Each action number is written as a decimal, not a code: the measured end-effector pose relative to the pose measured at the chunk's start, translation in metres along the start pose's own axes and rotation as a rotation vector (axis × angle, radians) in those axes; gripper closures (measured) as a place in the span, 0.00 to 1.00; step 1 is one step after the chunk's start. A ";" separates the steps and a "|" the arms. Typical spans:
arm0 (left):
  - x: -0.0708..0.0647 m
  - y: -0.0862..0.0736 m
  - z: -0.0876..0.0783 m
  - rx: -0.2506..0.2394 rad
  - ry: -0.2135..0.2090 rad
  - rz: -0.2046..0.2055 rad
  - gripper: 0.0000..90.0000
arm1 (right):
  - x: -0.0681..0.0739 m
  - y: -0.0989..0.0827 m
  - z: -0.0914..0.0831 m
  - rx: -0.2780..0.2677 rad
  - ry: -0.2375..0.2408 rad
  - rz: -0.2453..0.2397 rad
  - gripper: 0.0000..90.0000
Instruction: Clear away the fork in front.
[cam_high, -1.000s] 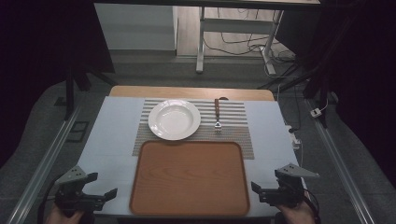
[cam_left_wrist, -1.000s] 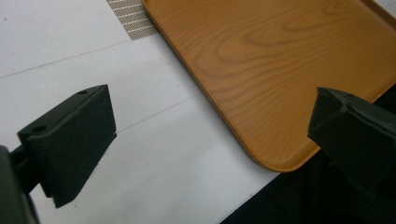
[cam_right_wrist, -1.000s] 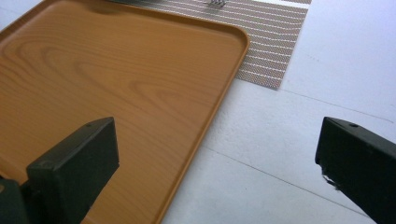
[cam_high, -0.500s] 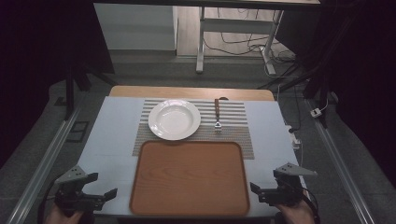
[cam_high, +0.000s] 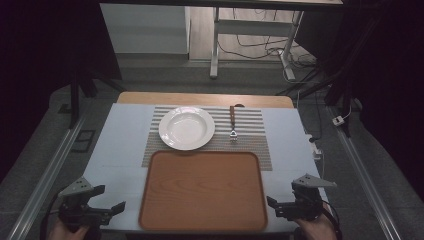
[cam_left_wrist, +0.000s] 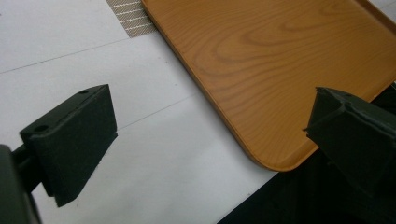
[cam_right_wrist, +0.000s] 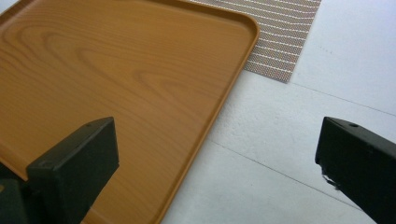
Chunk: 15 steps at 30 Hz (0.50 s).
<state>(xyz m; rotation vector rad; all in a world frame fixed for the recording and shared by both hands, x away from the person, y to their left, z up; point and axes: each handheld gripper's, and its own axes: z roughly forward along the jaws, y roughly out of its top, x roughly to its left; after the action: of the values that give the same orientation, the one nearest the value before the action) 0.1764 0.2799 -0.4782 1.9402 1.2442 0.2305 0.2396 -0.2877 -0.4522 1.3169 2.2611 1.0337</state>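
Note:
An empty wooden tray lies at the near middle of the table. Behind it, on a striped placemat, sit a white plate and a fork with its tines toward me. My left gripper hovers open at the tray's near left corner, with that corner of the tray showing between its jaws. My right gripper is open too, at the near right corner. Its jaws straddle the tray's right rim without touching it. Both grippers hold nothing.
The white table top has bare strips left and right of the tray. Its front edge runs just under both grippers. A corner of the placemat lies beyond the tray. Metal rails flank the table.

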 end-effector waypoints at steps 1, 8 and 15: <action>0.000 0.000 0.000 0.000 0.000 0.000 0.02 | 0.000 0.000 0.000 0.001 -0.001 -0.001 0.00; 0.000 0.000 0.000 0.002 0.001 -0.002 0.02 | 0.003 0.002 0.001 0.003 -0.002 -0.024 0.00; 0.000 0.000 0.000 0.002 0.000 -0.004 0.02 | 0.011 0.005 0.004 0.028 -0.024 -0.097 0.00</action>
<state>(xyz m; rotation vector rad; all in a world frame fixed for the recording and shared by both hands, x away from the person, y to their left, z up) 0.1768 0.2802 -0.4783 1.9394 1.2488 0.2277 0.2393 -0.2751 -0.4508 1.2106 2.3046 0.9519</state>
